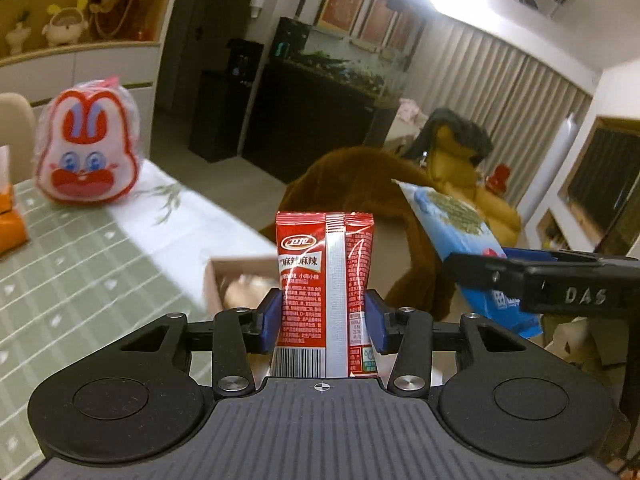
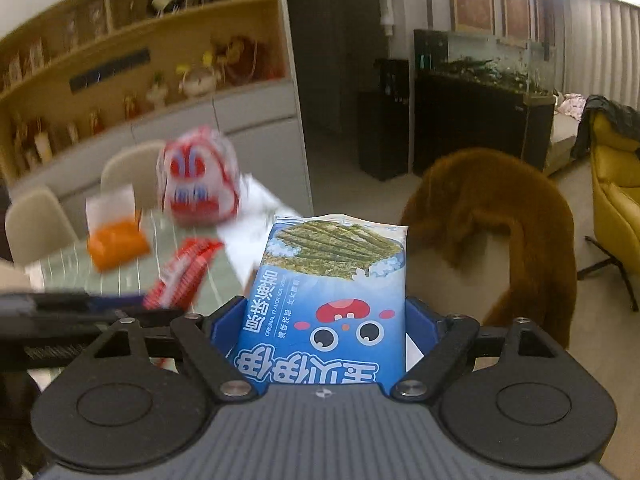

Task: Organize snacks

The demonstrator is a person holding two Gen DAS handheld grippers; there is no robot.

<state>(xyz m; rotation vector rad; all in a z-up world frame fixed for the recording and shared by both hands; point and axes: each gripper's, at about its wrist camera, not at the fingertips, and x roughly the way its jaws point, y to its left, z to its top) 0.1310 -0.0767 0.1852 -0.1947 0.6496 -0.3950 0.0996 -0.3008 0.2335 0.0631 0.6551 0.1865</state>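
My left gripper (image 1: 322,320) is shut on a red spicy-snack packet (image 1: 326,296), held upright above the table's edge. The packet also shows in the right wrist view (image 2: 182,274), blurred. My right gripper (image 2: 326,332) is shut on a blue seaweed-snack bag (image 2: 332,292), lifted in the air. That bag also shows at the right of the left wrist view (image 1: 460,240), clamped in the right gripper's fingers (image 1: 520,276). A cardboard box (image 1: 236,280) lies low behind the red packet, partly hidden.
A rabbit-shaped bag (image 1: 88,148) and an orange tissue box (image 1: 10,220) stand on the green-checked table (image 1: 80,280). A chair draped with a brown furry coat (image 2: 492,232) stands beside the table. A yellow armchair (image 2: 616,200) is at the right.
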